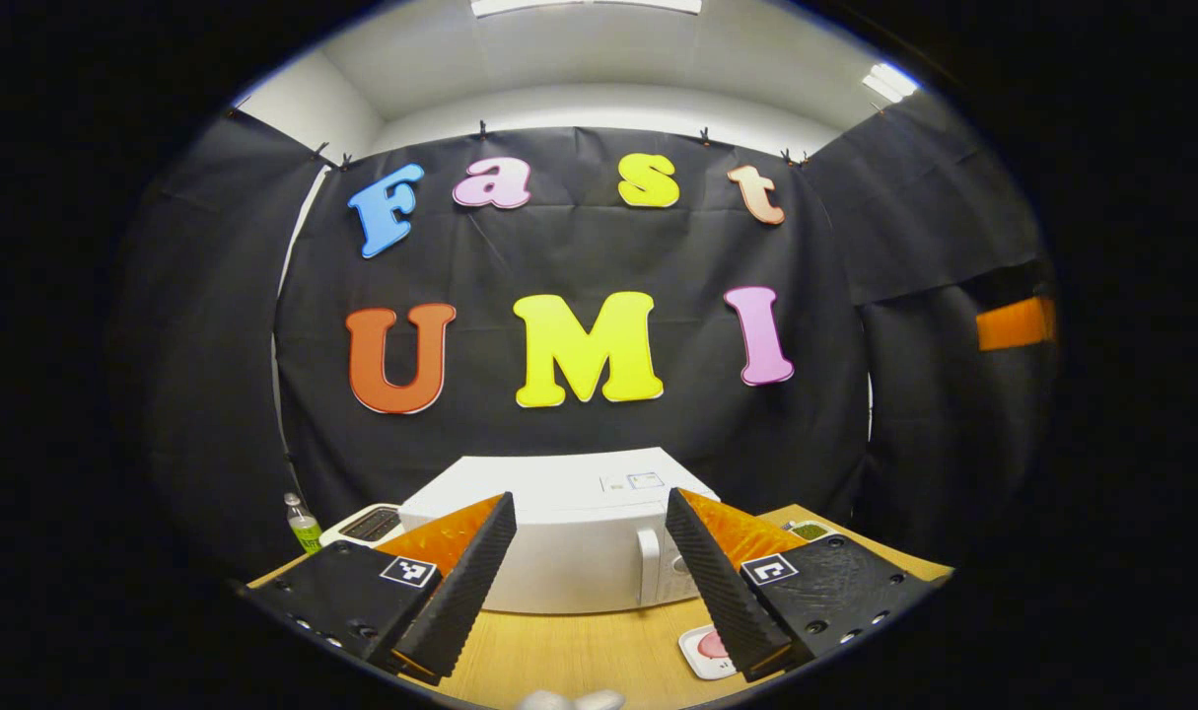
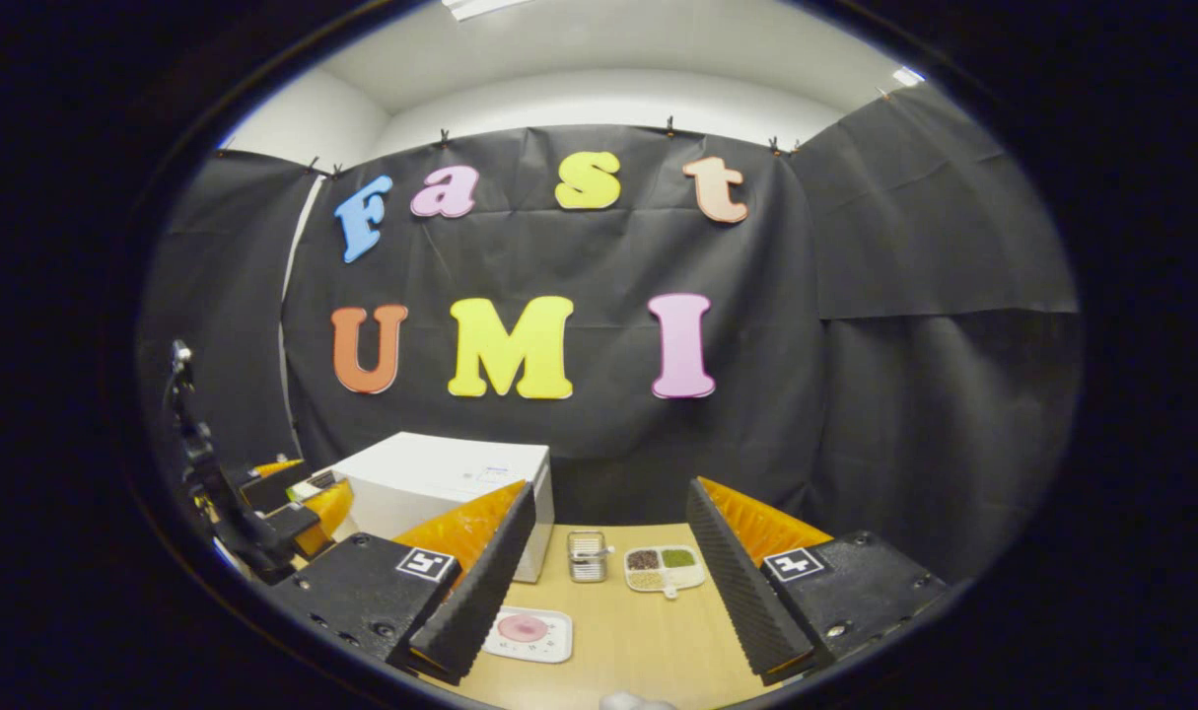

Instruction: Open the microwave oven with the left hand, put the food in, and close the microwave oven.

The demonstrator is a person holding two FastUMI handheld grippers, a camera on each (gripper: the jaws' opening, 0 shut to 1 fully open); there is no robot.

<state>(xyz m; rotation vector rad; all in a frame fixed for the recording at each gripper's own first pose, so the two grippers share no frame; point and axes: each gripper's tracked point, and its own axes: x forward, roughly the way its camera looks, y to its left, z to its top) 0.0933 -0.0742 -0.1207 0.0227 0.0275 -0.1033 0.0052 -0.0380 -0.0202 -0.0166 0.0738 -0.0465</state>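
Facing boxy white microwave (image 1: 569,537) with door shut on wooden bench (image 1: 579,651); left gripper (image 1: 591,582) and right gripper (image 2: 608,592) jaws gaped wide, empty; ridged fingers (image 1: 460,592).

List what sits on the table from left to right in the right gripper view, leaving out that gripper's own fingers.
Left gripper → microwave oven → white plate with a pink centre → small metal-and-glass container → divided tray of food.
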